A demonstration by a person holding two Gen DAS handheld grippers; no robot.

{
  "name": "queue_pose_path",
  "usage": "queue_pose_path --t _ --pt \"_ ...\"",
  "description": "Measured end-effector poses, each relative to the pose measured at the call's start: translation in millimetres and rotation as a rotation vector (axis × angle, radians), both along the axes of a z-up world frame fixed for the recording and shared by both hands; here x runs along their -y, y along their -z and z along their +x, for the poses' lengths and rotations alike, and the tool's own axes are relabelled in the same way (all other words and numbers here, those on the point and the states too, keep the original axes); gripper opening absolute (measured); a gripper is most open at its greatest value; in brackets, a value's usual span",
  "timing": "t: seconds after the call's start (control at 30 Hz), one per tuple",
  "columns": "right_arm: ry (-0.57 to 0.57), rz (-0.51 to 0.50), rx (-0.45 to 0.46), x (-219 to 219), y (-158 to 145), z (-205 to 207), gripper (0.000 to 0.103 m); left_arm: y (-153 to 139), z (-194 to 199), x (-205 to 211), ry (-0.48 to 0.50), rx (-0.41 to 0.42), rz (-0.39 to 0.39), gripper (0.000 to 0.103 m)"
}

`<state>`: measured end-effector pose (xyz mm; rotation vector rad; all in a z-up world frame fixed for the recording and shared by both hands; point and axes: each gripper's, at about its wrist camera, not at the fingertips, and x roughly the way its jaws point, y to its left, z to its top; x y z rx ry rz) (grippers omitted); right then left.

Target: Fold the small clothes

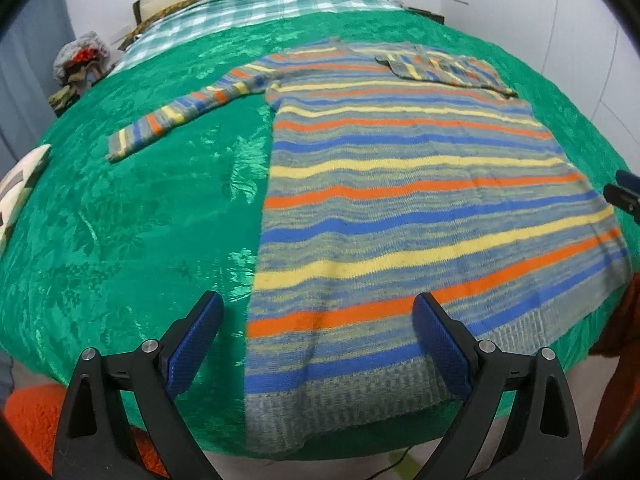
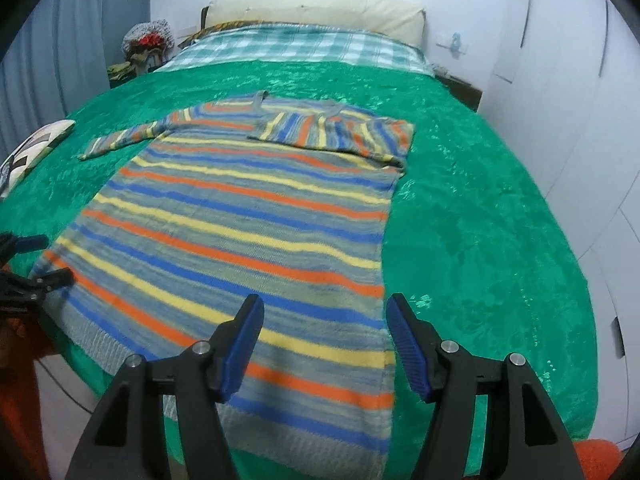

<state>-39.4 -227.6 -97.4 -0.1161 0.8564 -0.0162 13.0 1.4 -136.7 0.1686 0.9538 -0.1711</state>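
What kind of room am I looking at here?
Most likely a bedroom in a home. A bed with a green bedspread fills the view, a cream pillow lies at its head, and white wardrobe doors line one wall. A striped sweater lies spread on the bed.

Sweater (image 1: pixel 420 200): knit, horizontal stripes of orange, yellow, blue on mottled grey-blue ground; hem band ribbed grey-blue. Bedspread (image 1: pixel 140 220): glossy emerald green, woven floral pattern. Blanket (image 2: pixel 296 46) at head edge of bed: teal-and-white check. Pillow (image 2: pixel 320 10): cream. Left gripper (image 1: pixel 318 344), right gripper (image 2: pixel 324 344): black frames, blue ribbed pads on jaws. Walls: white.
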Motion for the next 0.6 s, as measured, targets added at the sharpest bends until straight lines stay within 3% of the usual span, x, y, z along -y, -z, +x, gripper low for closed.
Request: queue_pose_path --t 0.33,0.6 --pt "0.006 -0.018 0.041 2.3 -4.4 -1.6 0.065 -7.6 6.7 -21.6 -0.086 0.014 -0.076 0.096" --pt "0.021 -0.032 0.068 4.6 -8.3 -2.9 0.065 -10.0 8.6 -27.6 -0.104 0.023 -0.092 0.096"
